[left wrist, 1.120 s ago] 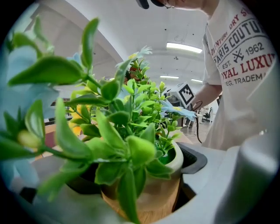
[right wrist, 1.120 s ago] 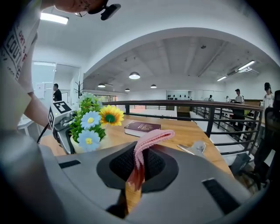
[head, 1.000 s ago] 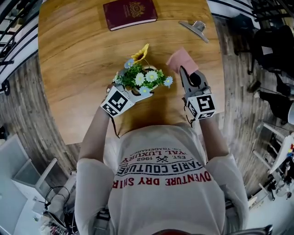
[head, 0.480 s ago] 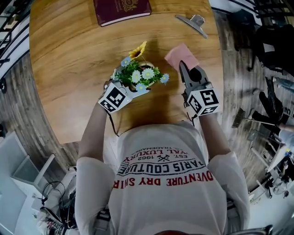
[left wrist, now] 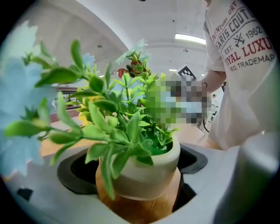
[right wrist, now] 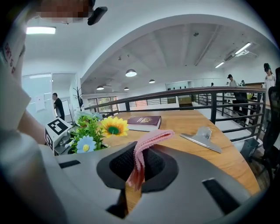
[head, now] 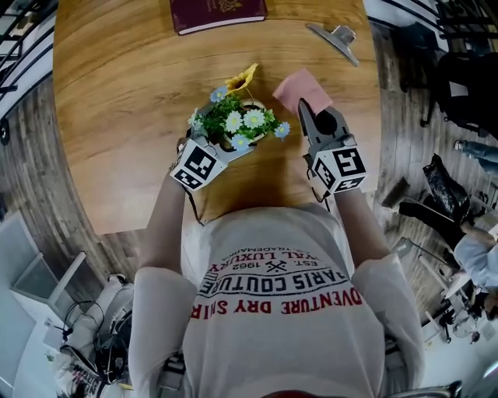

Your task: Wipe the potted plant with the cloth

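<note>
Potted plant [head: 237,128]: a small cream-white rounded pot carrying stiff green sprigs, pale blue and white daisy heads and one yellow sunflower head. It stands over the round wooden surface [head: 124,101], near the person's edge. The left hand-held gripper [head: 226,151] is clamped on the pot, one jaw on each flank below the rim. Whether the pot rests on the surface or is raised off it cannot be told.

The pink square cloth [head: 302,89] hangs just beside the plant, to its right in the head view. The right hand-held gripper [head: 305,113] is closed on one hem of it. The rest of the cloth stands free as a soft, finely woven fold, not touching the foliage.

A maroon hardback book [head: 218,12] lies well beyond the plant. A flat metal clip [head: 336,40] lies beyond it and to the right.

Materials:
- The pot wall looks smooth, curved and matt, with a brown wood tone beneath it.
- The leaves look like glossy, springy plastic.

Hazards, as judged:
- The cloth is pinched only at its edge, so dragging it across the sprigs may pull it out of the jaws.
- The stems may snag the fold and bend.
- Sideways pressure could turn or tip the round pot within its two-sided hold.
</note>
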`<control>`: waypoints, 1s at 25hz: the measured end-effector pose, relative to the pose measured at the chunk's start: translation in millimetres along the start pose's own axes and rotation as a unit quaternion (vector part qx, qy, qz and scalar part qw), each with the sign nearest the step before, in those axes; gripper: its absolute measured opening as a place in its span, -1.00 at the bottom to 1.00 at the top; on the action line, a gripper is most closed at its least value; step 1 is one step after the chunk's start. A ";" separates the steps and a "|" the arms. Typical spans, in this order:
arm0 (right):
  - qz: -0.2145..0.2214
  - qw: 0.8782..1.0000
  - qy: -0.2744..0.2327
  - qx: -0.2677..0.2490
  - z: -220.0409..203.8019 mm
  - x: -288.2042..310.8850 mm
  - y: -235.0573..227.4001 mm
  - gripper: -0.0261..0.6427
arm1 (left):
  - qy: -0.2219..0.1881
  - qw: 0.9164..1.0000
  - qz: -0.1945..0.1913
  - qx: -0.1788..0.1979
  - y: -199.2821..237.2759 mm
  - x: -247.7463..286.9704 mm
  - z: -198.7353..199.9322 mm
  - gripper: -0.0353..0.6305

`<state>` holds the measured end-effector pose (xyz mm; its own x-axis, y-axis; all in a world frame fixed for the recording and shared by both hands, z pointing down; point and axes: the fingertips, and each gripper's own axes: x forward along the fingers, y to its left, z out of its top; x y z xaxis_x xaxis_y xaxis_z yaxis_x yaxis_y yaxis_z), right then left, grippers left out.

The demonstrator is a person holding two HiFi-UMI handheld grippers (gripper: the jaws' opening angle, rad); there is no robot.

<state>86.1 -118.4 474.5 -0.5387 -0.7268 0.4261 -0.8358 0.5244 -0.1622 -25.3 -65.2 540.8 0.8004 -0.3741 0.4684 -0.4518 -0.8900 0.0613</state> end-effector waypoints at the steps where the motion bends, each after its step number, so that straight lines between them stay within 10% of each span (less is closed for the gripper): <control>1: 0.002 1.000 0.000 -0.007 0.3 0.5 2.2 -0.81 | -0.006 1.000 0.009 -0.010 1.0 -3.0 0.1 0.70; 9: 0.001 0.999 -0.015 -0.043 10.9 -2.3 12.6 -0.81 | -0.035 0.993 0.101 -0.049 -0.2 -50.2 8.9 0.70; 17: -0.006 0.994 -0.037 -0.103 37.4 -17.0 20.8 -0.81 | -0.124 0.968 0.203 -0.075 11.9 -116.5 73.7 0.65; 20: -0.008 0.993 -0.055 -0.106 48.7 -26.2 24.9 -0.82 | -0.154 0.951 0.262 -0.063 18.7 -139.7 100.8 -0.23; 25: -0.010 0.991 -0.086 -0.099 66.3 -39.2 34.0 -0.81 | -0.171 0.932 0.316 -0.039 21.9 -163.5 132.4 -0.53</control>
<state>71.7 -101.5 393.2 -0.5465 -0.7937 0.2671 -0.8186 0.5735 0.0296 -113.9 -58.1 348.8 0.4379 -0.8903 0.1247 -0.8922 -0.4475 -0.0615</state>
